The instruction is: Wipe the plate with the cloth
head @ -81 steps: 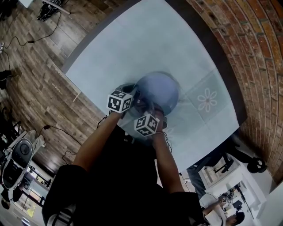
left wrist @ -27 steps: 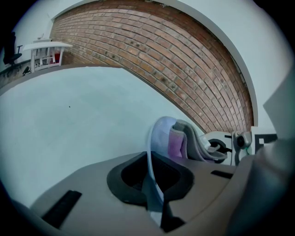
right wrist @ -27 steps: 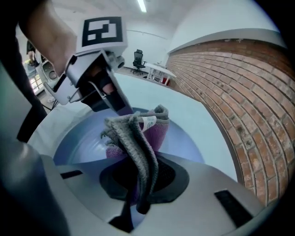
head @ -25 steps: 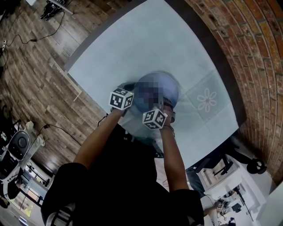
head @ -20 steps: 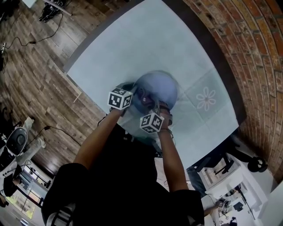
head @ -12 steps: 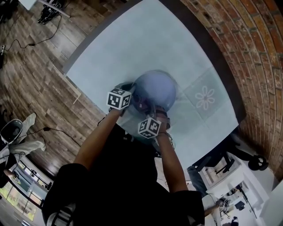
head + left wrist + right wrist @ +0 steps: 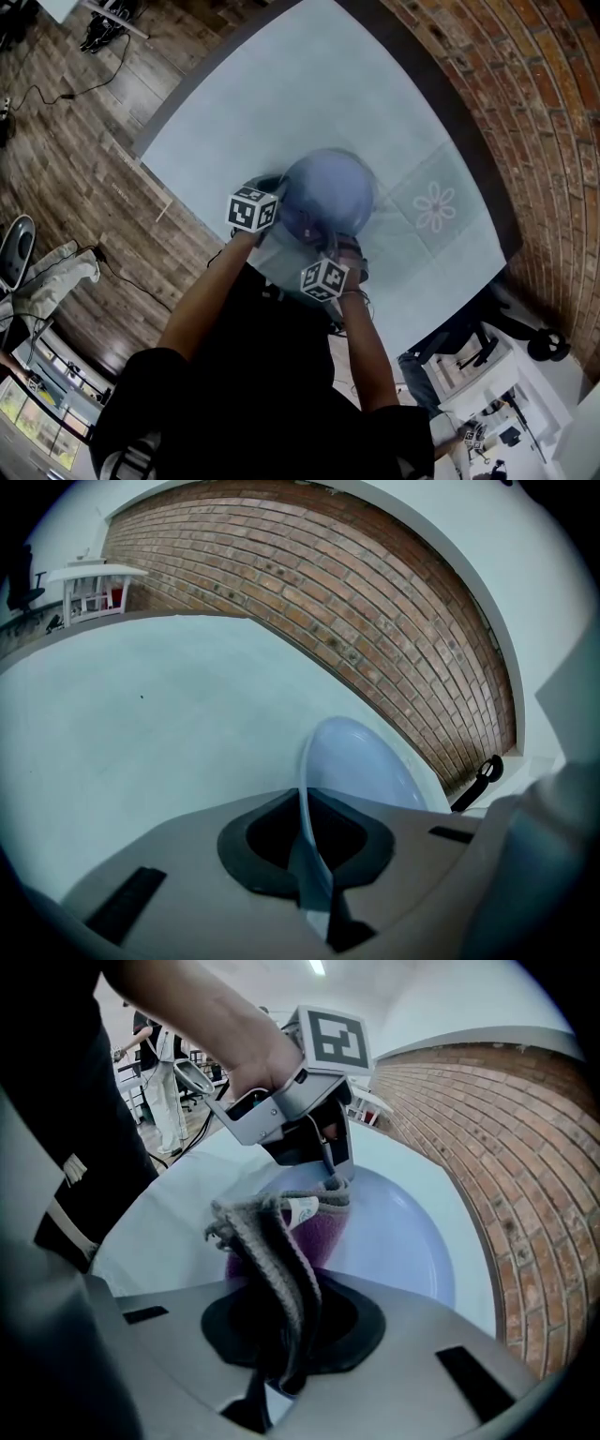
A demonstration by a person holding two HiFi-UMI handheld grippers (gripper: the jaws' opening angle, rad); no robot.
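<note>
Pinching the plate (image 7: pixel 361 761) at its near rim, left tongs (image 7: pixel 314 888) hold likely stiff, slick ware; right tongs (image 7: pixel 279 1344) clench limp cloth (image 7: pixel 281 1241).

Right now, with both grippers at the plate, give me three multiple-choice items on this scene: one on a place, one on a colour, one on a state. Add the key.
1. Where does the left gripper grip the plate?
A. at its rim
B. at its centre
C. nowhere

2. What colour is the plate?
A. red
B. pale blue
C. black

3. What is the state of the right gripper?
A. open and empty
B. shut on the plate
C. shut on the cloth

Key:
1 A, since the left gripper view shows the plate's rim running between its jaws.
2 B, since the plate looks pale blue in every view.
3 C, since the right gripper view shows the grey and purple cloth pinched between its jaws.
</note>
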